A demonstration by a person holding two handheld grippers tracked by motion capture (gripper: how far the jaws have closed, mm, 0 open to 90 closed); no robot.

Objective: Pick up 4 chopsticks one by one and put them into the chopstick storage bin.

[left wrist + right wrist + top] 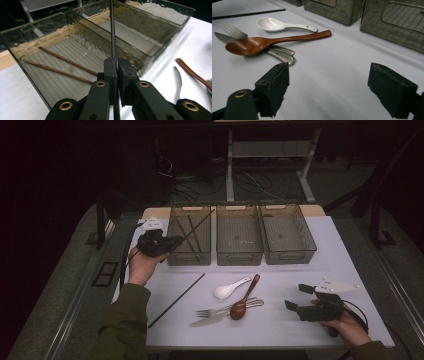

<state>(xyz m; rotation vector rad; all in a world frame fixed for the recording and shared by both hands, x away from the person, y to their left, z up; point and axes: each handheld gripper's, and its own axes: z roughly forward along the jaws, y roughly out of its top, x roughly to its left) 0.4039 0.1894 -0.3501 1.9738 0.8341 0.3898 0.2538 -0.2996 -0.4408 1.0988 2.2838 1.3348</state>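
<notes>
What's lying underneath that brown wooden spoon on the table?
The wooden spoon rests across the handles of a metal fork and a knife. Its bowl covers the middle of both, so how they lie against each other there cannot be seen.

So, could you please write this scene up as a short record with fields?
left claw: shut on a black chopstick, at the left bin
right claw: open, holding nothing, low over the table
left bin contents: two brown chopsticks
on table: second black chopstick, white spoon, wooden spoon, fork, knife
</notes>
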